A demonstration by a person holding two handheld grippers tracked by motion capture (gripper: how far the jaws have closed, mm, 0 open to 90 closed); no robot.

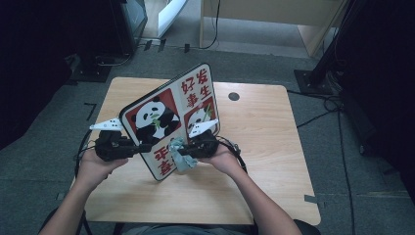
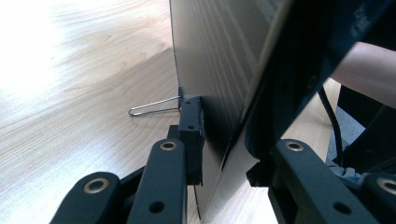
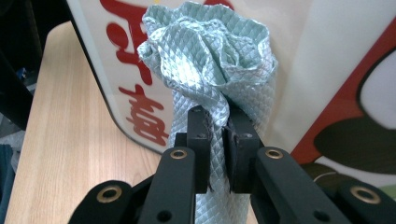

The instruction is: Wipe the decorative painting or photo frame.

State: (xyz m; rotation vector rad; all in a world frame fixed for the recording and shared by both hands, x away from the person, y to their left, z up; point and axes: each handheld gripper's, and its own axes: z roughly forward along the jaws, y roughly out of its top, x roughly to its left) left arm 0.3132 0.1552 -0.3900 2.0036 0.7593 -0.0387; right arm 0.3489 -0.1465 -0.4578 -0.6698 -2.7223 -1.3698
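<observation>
Right claw [image 3: 215, 140] pinching cloth [image 3: 210, 56], panda board [image 1: 169, 117] overhead

One panda board [image 1: 169, 120], one pale green cloth [image 1: 179, 155], two grippers, left [image 1: 139, 147] and right [image 1: 188, 149], one wooden table [image 1: 264, 147].

1. the cloth [image 3: 219, 56] is a pale green fabric with a quilted diamond texture.
2. the panda board [image 1: 169, 120] looks smooth and glossy.
3. the tabletop [image 1: 264, 142] is light wood, matt.
4. the tongs [image 3: 217, 140] are black matt plastic.

Panda board [image 1: 169, 120] w/ red lettering, upright on edge, bunched pale-green cloth [image 1: 179, 154] pressed against its face
</observation>
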